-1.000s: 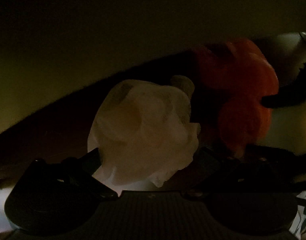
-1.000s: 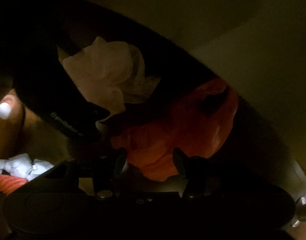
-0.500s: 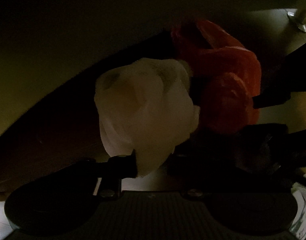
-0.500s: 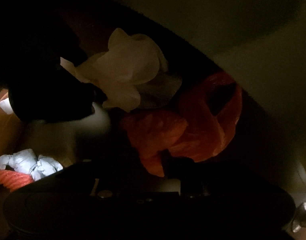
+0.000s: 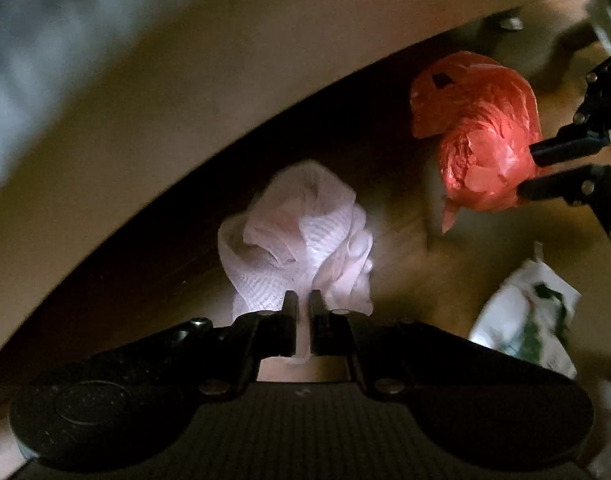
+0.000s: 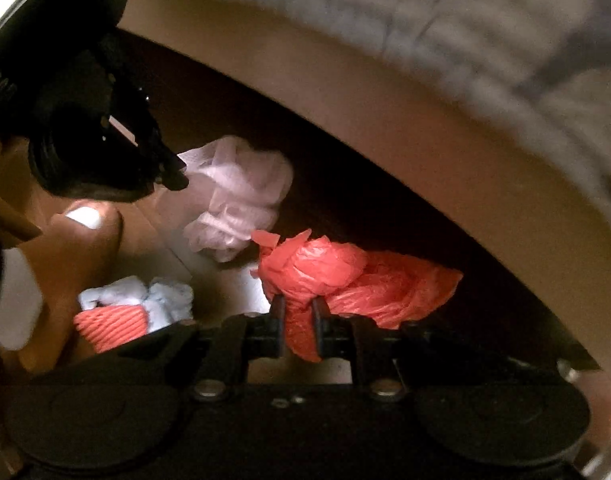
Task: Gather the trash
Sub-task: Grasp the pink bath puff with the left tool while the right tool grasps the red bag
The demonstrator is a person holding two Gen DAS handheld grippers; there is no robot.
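Observation:
My left gripper (image 5: 303, 312) is shut on a crumpled white tissue (image 5: 301, 236) and holds it by its lower edge in front of the dark gap under a piece of furniture. My right gripper (image 6: 297, 320) is shut on a crumpled red plastic bag (image 6: 353, 280). In the left wrist view the red bag (image 5: 481, 136) hangs at the right, pinched by the right gripper (image 5: 525, 170). In the right wrist view the white tissue (image 6: 237, 196) sits just beyond the left gripper (image 6: 177, 172) at the upper left.
A tan curved furniture edge (image 5: 225, 92) overhangs a dark gap above the wooden floor (image 5: 405, 276). A white and green plastic bag (image 5: 525, 316) lies at the right. A pale blue tissue wad (image 6: 145, 300) and a red ribbed item (image 6: 109, 324) lie on the floor at the left.
Both grippers have shut on their items and pulled back out from the dark gap under the furniture. The view is brighter, and the tissue and red bag are now further apart.

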